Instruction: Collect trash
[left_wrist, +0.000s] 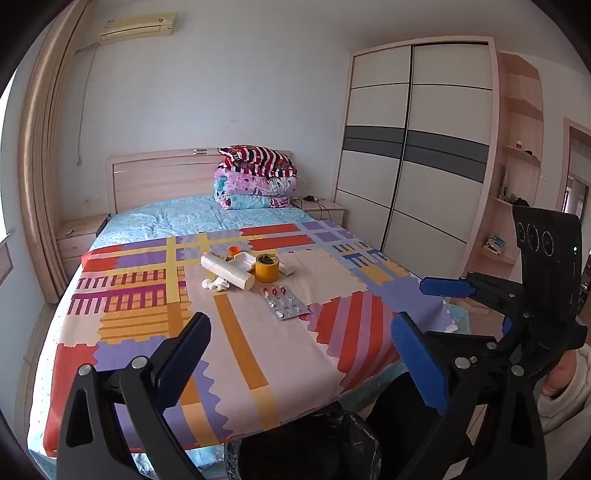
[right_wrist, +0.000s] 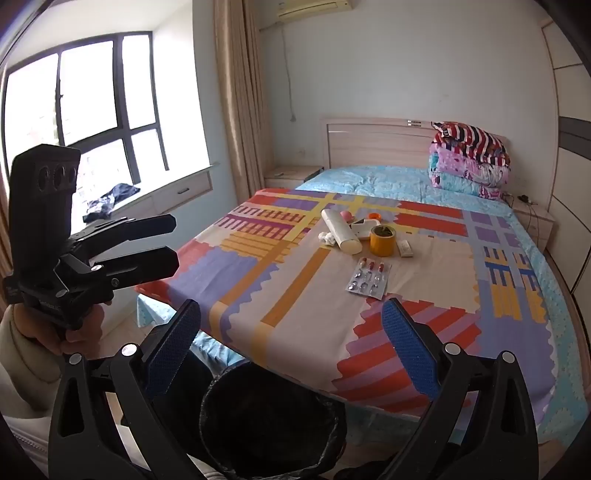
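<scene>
Both grippers, left gripper and right gripper, spread and empty above bin; trash cluster mid-bed, untouched; collection apparently not begun; next: reach forward to blister pack.

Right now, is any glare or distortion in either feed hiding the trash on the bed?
Right wrist view: the window is blown out white, but the blister pack and tape roll stay evenly lit and sharp. Left wrist view: soft light, no glare; fisheye bends the wardrobe and darkens the corners, and the crumpled tissue reads small.
</scene>
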